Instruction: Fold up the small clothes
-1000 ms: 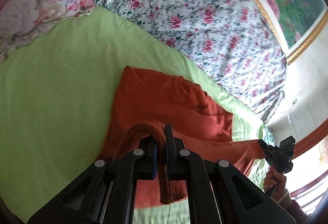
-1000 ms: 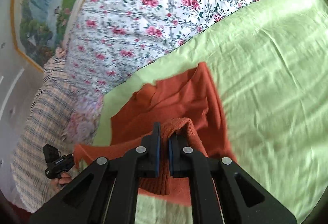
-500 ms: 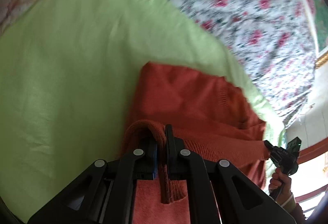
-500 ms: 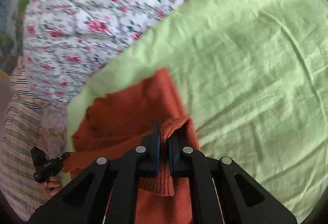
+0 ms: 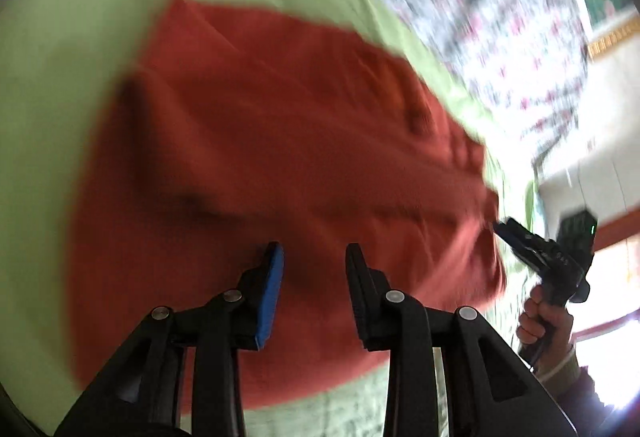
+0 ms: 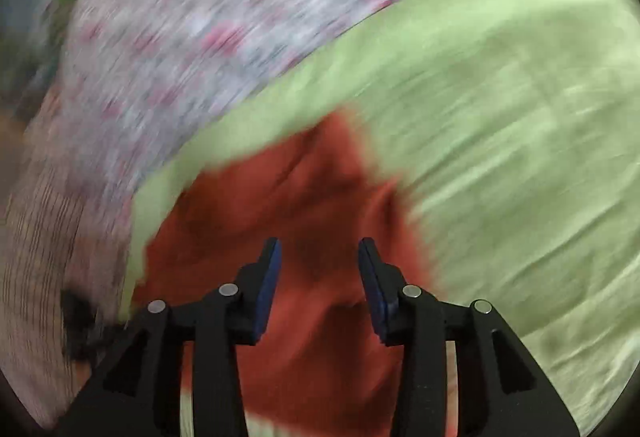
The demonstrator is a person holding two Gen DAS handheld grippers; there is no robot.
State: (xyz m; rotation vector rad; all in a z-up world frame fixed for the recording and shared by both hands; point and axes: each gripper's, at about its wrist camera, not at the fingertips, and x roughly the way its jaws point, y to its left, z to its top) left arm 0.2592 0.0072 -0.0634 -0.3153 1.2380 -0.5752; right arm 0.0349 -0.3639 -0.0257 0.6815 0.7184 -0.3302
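Both views motion-blurred; detail limited.

Left tool (image 5: 314,277): jaws spread, nothing between them, orange garment (image 5: 280,157) directly ahead of and below the tips. Right tool (image 6: 319,273): jaws likewise spread and empty, garment under and ahead of it. In the left view the right tool shows far right, at the garment's right edge; whether it touches the cloth cannot be told.

Garment lies on the green sheet (image 6: 500,137) of the bed, apparently doubled over on itself; layers too blurred to count.

Risks (judgement):
- Fold looks soft and unpressed. Knit may spring or slide open once free, since nothing pins it.
- An open jaw tip dragged close over the cloth could snag the top layer and pull the fold askew.
- Wrinkled sheet to the right of the right tool could shift with the garment.

Surroundings: floral quilt (image 6: 220,37) beyond both tools, bordering the sheet; well clear of the garment, no obstruction. Nothing else stands between tools and cloth.
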